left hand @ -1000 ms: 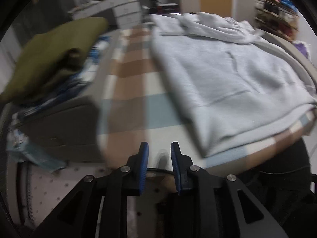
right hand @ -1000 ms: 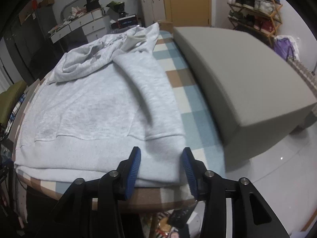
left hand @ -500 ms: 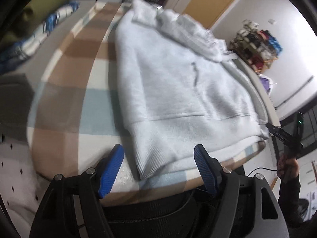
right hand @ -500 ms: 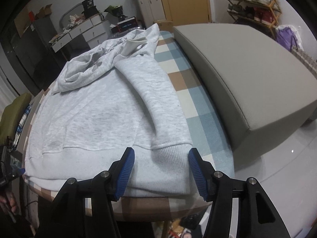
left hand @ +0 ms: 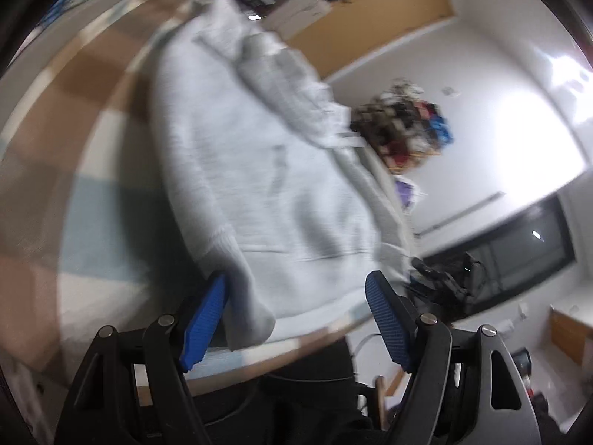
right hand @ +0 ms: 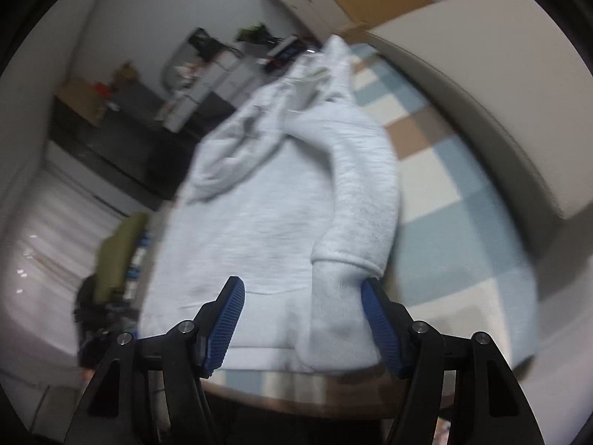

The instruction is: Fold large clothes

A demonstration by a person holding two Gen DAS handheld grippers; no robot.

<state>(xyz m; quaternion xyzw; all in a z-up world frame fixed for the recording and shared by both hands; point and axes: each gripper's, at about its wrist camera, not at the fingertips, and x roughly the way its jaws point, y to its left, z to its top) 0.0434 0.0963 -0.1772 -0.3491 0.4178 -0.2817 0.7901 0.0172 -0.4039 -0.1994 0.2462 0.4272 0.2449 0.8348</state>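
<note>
Grey hoodie [left hand: 267, 185] lies flat on the checked blue/brown/cream cloth [left hand: 85, 200] covering the worktop, long axis running away from both cams: hem at the near edge, hood [right hand: 259, 126] bunched at the far end. Both views motion-blurred, so fabric detail, pocket seam and the far clutter are hard to make out; left view is tilted hard, w/ wall and dark window filling its right side. Left claw [left hand: 296, 319] has its blue pads spread wide, straddling the near hem corner and ribbed sleeve cuff [left hand: 244, 296]; cuff sits just beside the left pad, contact not clear. Right claw [right hand: 304, 326] is likewise spread apart, around the other ribbed cuff [right hand: 341, 311] and hem, nothing clamped. That sleeve [right hand: 363, 193] is folded along the body, pointing at the cam. Grey cushion block [right hand: 493, 85] sits beside the hoodie, cut off by the lens edge. Olive-green folded item [right hand: 118, 252] lies off to the left, blurred.
</note>
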